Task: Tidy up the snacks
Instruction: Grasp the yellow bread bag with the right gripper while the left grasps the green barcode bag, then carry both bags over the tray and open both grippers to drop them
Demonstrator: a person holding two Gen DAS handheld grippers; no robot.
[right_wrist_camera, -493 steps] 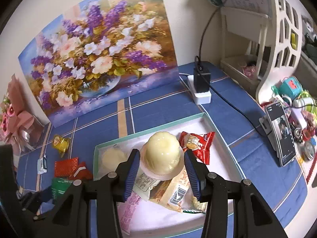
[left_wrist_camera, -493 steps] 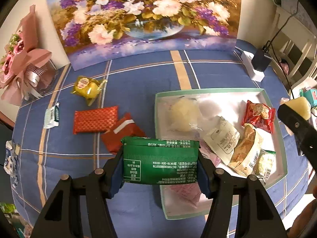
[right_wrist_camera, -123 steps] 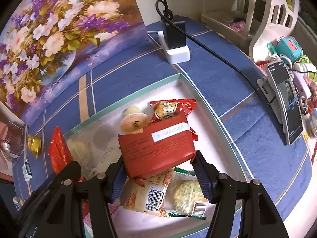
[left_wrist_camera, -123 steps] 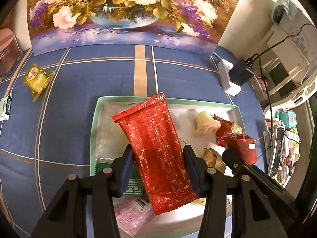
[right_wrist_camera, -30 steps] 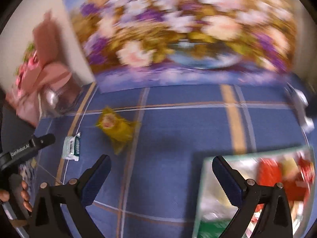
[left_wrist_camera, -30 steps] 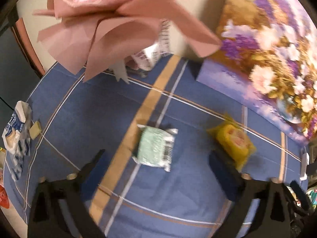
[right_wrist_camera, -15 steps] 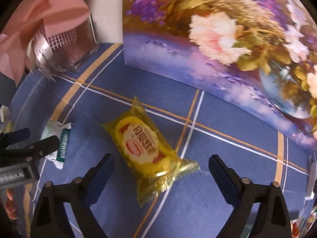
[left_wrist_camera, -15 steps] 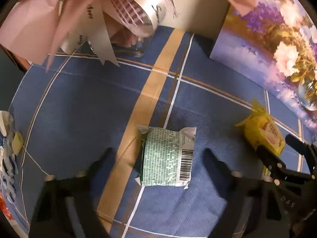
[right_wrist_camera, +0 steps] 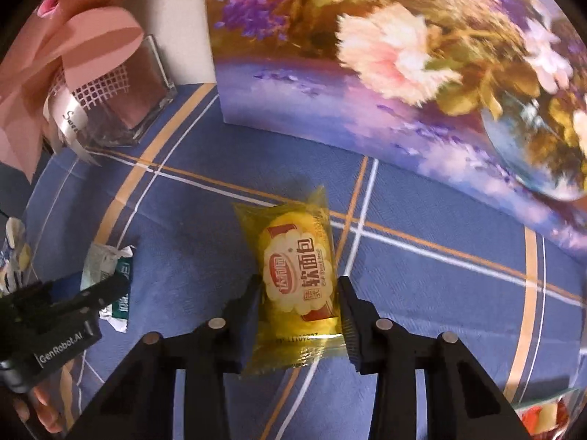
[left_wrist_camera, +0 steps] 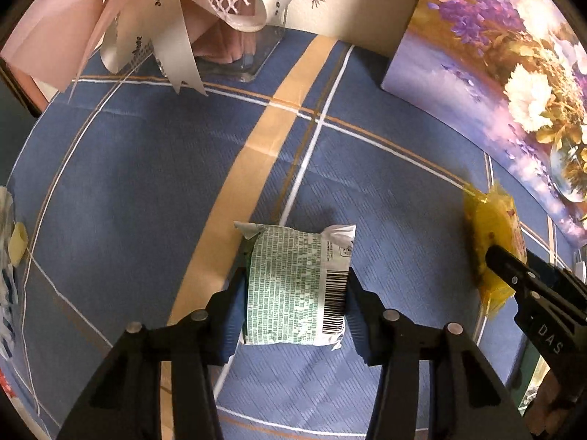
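Note:
A green-and-white snack packet (left_wrist_camera: 295, 286) lies on the blue tablecloth, barcode side up. My left gripper (left_wrist_camera: 293, 315) is closed around it, one finger against each side. A yellow soft-bread packet (right_wrist_camera: 297, 275) lies on the cloth, and my right gripper (right_wrist_camera: 299, 315) is closed around it, fingers touching both sides. In the left wrist view the yellow packet (left_wrist_camera: 491, 245) and the right gripper's finger (left_wrist_camera: 513, 275) show at the right. In the right wrist view the green packet (right_wrist_camera: 110, 271) sits at the left behind the left gripper.
A pink bouquet with ribbons in a glass vase (left_wrist_camera: 234, 51) stands at the back left. A flower painting (right_wrist_camera: 403, 55) leans against the wall behind. A corner of the snack tray (right_wrist_camera: 546, 407) shows at the lower right. Small wrappers (left_wrist_camera: 11, 242) lie at the table's left edge.
Both grippers have moved down onto the packets and their jaws have closed in, from wide open to touching the packets' sides.

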